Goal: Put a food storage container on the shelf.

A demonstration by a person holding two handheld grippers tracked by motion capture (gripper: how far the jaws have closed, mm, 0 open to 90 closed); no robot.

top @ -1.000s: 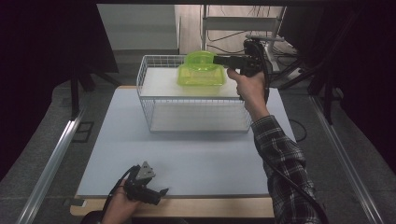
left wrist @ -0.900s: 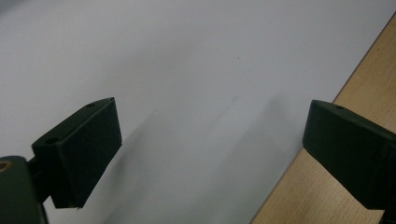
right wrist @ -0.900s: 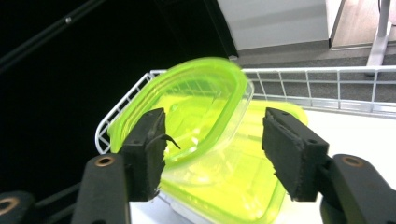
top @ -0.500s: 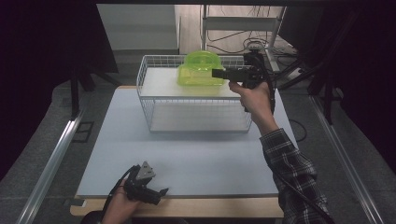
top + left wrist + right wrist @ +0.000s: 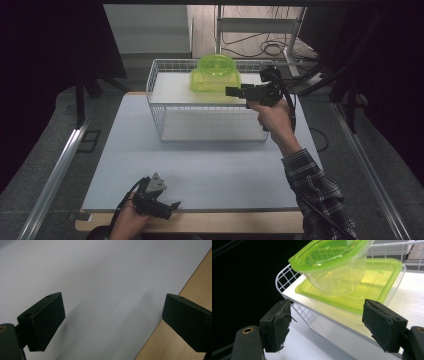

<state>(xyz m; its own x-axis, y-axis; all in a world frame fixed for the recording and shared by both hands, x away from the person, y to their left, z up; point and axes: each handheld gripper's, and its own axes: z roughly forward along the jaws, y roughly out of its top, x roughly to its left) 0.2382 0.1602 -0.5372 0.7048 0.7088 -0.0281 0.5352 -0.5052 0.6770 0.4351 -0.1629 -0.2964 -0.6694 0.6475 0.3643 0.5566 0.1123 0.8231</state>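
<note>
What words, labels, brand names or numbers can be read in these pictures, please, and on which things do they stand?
None: no readable text stands on anything.
The two green containers in the wire basket carry only moulded ridges, no lettering that can be made out.
The right gripper, the left gripper and the white table mat are unmarked.

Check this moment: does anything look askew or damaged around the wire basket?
Yes. The round green container sits tilted on the lidded rectangular container in the wire basket, not nested flat. The right gripper has frayed, torn padding on its open jaws. Nothing looks spilled.
</note>
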